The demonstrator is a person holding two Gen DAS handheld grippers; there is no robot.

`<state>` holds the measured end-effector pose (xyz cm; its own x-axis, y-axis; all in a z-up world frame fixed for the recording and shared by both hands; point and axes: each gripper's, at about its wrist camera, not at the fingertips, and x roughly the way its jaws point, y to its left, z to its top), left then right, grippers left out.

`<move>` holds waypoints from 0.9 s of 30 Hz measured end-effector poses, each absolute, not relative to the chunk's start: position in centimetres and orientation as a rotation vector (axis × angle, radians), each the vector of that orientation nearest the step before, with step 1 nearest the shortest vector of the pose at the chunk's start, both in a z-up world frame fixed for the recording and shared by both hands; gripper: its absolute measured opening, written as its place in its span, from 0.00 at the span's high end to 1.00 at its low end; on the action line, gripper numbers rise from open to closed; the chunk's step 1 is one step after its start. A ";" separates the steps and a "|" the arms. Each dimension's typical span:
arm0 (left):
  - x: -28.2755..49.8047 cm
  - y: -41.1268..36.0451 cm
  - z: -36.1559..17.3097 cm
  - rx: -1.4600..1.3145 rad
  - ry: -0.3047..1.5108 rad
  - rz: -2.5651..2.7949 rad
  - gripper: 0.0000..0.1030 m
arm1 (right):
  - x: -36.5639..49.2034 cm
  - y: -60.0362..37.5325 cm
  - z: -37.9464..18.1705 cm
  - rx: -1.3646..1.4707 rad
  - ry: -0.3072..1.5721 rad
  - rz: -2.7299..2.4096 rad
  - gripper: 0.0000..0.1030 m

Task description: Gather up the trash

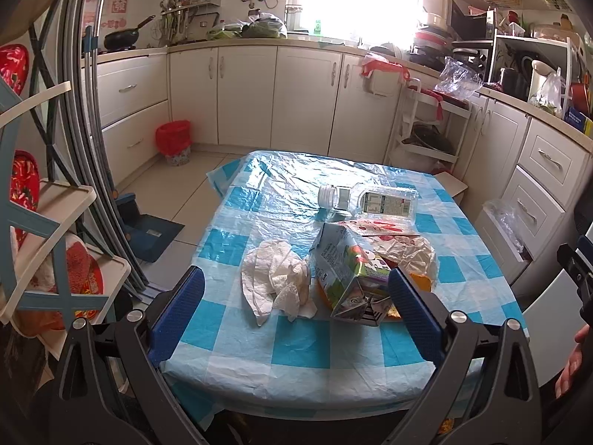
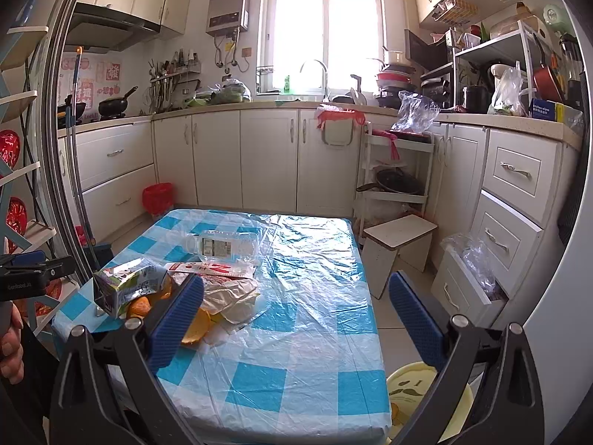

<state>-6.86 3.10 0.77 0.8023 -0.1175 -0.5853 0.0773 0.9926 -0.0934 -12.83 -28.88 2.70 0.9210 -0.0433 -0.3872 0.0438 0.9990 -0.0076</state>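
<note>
The left gripper [image 1: 296,300] hovers with its 2 blue-padded jaws spread wide, holding nothing. The right gripper [image 2: 296,307] is likewise wide apart and empty. A bare hand [image 2: 11,348] grips the left gripper's handle.

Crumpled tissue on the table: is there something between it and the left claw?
Nothing visible. The crumpled tissue lies on the checked tablecloth just ahead of the open left claw, with only bare cloth between them. The juice carton lies beside the tissue, near the claw's right finger.
</note>
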 end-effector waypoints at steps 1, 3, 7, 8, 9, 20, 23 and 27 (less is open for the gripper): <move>-6.9 3.1 0.8 -0.066 0.631 -0.104 0.08 | -12.8 -28.8 2.7 0.001 0.397 -0.045 0.07; -6.9 3.1 0.8 -0.066 0.631 -0.104 0.08 | -12.8 -28.8 2.7 0.001 0.397 -0.046 0.07; -6.9 3.1 0.8 -0.066 0.631 -0.105 0.08 | -12.8 -28.8 2.7 0.001 0.399 -0.045 0.07; -6.9 3.1 0.8 -0.066 0.631 -0.105 0.08 | -12.8 -28.7 2.7 0.000 0.400 -0.045 0.07; -6.9 3.1 0.8 -0.065 0.631 -0.105 0.08 | -12.8 -28.7 2.7 0.000 0.399 -0.046 0.07; -6.9 3.1 0.8 -0.063 0.631 -0.105 0.08 | -12.8 -28.8 2.7 0.000 0.401 -0.045 0.07; -6.9 3.2 0.7 -0.060 0.632 -0.105 0.08 | -12.9 -28.7 2.7 -0.001 0.400 -0.045 0.07; -6.8 3.2 0.7 -0.059 0.633 -0.105 0.08 | -12.9 -28.7 2.7 0.000 0.400 -0.046 0.07</move>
<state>-6.79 3.25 0.67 0.8011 -0.1155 -0.5873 0.0797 0.9931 -0.0866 -12.86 -28.70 2.71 0.9199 -0.0445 -0.3896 0.0444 0.9990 -0.0093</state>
